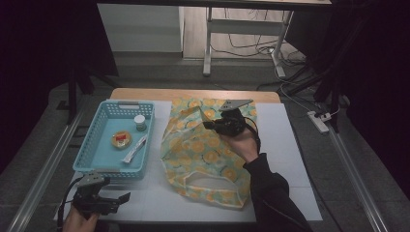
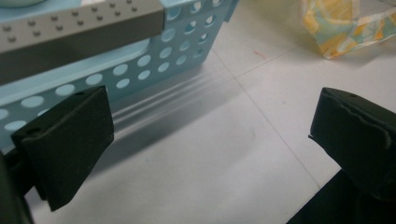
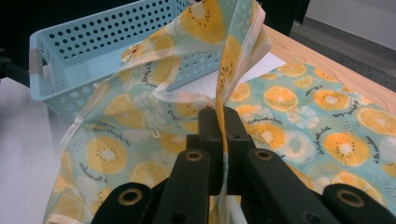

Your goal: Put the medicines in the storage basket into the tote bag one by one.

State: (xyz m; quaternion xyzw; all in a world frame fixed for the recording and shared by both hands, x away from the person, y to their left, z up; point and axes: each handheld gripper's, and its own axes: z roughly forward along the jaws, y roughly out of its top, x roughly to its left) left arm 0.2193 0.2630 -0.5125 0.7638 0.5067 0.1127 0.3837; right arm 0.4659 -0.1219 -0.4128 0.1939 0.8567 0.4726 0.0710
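Nearest the high camera, our left gripper (image 1: 126, 197) rests at the table's near left corner, its jaws standing wide apart with nothing between them; in the left gripper view the two black pads (image 2: 65, 140) frame bare white tabletop, just short of the basket's perforated wall.

From there we take the scene by size. The table (image 1: 285, 145), a white surface with a wooden far edge, carries everything. Across its middle lies the fruit-print tote bag (image 1: 203, 159), teal cloth scattered with orange and kiwi slices, its pale handle loop toward the near edge. Its far corner is lifted off the table: our right gripper (image 1: 207, 124), held in a dark-sleeved hand (image 1: 246, 145), has its jaws clamped tight on the bag's cream-trimmed edge. In the right gripper view, that edge (image 3: 223, 116) runs straight down between the closed jaws, and the cloth rises above them in a fold.

To the left of the bag, just beside it, sits the light blue plastic basket (image 1: 92, 145), perforated along its sides and with a handle slot at its far end. Inside we see three small things, well apart from both grippers: a long white sachet (image 1: 135, 148) lying at an angle near the right wall, a round yellow-lidded cup (image 1: 121, 139) with a red centre in the middle, and a small white-capped jar (image 1: 140, 122) standing upright toward the far right corner.
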